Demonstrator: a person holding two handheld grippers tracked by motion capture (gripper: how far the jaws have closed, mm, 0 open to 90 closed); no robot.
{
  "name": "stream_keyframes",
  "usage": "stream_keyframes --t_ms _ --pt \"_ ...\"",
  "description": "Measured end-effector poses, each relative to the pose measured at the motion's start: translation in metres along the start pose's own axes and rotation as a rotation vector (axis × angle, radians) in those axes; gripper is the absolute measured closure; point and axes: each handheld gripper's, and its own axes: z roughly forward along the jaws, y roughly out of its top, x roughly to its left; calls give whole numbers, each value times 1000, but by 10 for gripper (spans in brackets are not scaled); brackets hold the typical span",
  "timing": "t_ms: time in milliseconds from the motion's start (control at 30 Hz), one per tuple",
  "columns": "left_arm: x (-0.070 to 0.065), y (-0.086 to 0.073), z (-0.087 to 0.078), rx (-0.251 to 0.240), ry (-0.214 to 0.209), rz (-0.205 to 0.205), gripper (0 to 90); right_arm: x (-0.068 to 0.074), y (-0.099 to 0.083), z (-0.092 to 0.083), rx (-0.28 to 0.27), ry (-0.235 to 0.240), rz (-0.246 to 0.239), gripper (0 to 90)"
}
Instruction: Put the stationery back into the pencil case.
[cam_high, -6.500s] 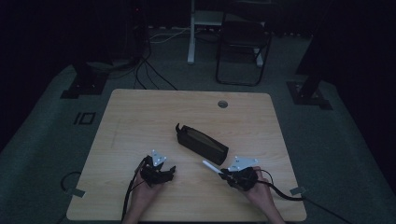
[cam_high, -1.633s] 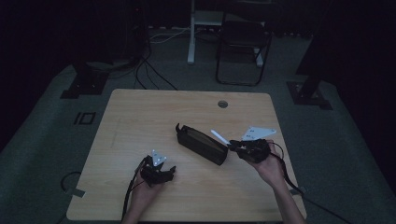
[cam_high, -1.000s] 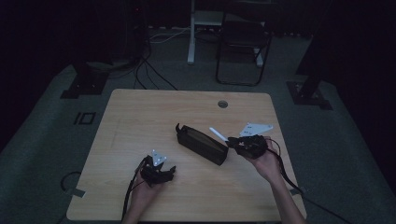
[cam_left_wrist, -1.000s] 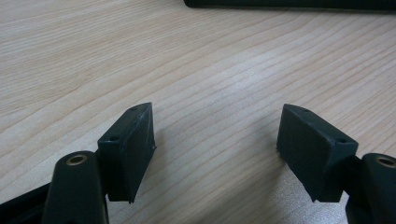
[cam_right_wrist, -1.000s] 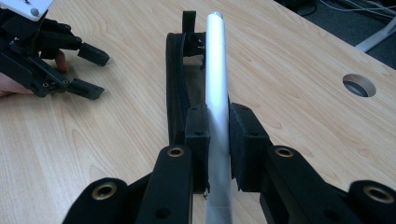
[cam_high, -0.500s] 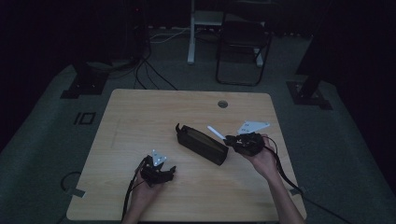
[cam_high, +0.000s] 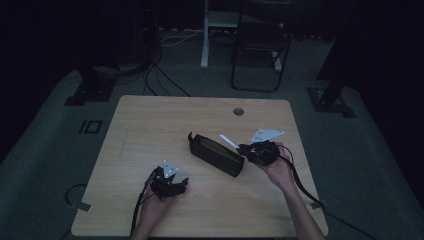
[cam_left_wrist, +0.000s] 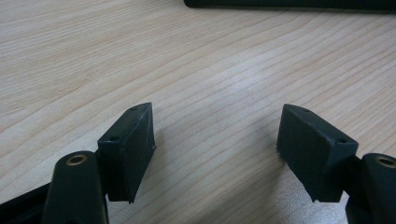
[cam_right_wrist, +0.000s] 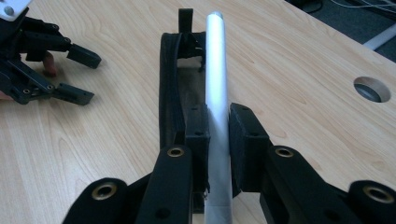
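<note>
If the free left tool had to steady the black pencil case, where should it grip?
Probably the near long wall of the black pencil case, approached from its open top: the case is long, narrow, unzipped, and the left tool already stands open on that side.

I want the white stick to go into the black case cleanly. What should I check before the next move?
1. Right gripper shut on the white stick: ok.
2. Black case open at the top: ok.
3. Stick lined up along the case's opening: ok in the right gripper view.
4. Stick's tip clear of the case's rim: cannot tell.
5. Left gripper steadying the case: not ok; open, apart from it on the table.
</note>
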Motion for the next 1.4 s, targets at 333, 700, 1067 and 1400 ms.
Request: stream_keyframes --t_ms 333,700,1067,1400 --pt "0 0 0 1 0 1 282 -1 2 7 3 3 4 786" --pt "0 0 0 1 0 2 282 -1 10 21 -6 18 5 786" --pt "0 0 0 -1 -1 -1 282 0 19 32 -9 24 -9 786" --pt "0 0 0 -2 0 -1 282 -1 29 38 -7 25 -27 786"
